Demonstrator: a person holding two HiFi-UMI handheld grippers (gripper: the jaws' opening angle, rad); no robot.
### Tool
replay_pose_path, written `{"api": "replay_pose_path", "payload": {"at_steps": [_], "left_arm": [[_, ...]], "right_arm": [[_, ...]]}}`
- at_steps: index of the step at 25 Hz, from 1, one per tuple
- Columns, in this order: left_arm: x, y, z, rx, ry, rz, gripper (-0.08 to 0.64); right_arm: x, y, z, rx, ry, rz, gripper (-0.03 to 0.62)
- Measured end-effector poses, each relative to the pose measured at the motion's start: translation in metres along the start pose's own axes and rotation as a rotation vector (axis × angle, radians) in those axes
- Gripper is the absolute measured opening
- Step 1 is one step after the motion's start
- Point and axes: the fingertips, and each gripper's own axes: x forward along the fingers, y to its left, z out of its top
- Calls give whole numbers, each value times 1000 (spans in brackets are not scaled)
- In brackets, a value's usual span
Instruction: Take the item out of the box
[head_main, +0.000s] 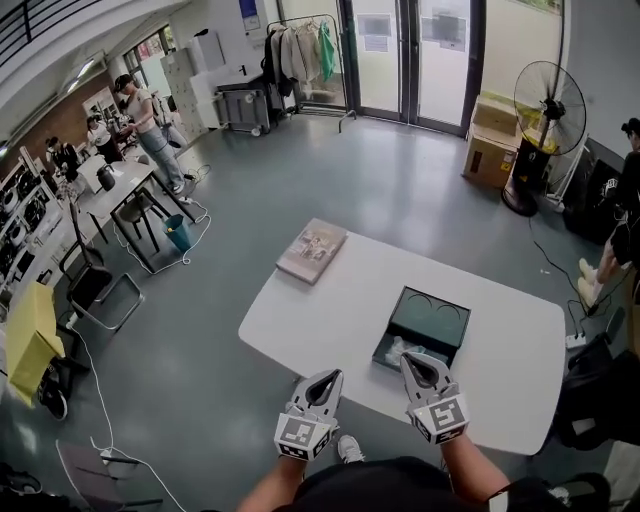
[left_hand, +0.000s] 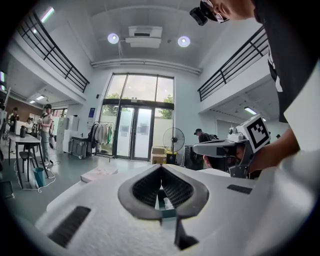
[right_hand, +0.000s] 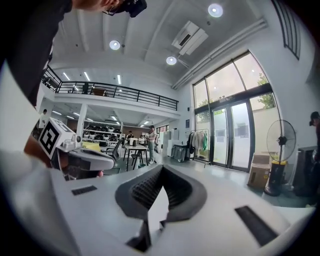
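Since the white item lies in the box's near corner just ahead of your right gripper, farther from your left gripper, reach with the right; both pairs of jaws sit closed and empty.

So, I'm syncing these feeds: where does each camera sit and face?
Head view: on the head, steeply down at table and open box; left gripper, right gripper, forearms show.
Left gripper view: on the left gripper, level towards the glass doors; right gripper at right.
Right gripper view: on the right gripper, towards those doors too; left gripper at left.
All share the doors and fan.
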Motion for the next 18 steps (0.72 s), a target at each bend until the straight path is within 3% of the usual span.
{"api": "replay_pose_path", "payload": {"at_steps": [8, 18], "left_arm": [[10, 12, -6, -2, 11, -55, 12], [48, 3, -14, -11, 32, -126, 12]], "right_arm": [[-2, -6, -20, 30, 70, -82, 6], [3, -33, -32, 14, 129, -107, 6]]}}
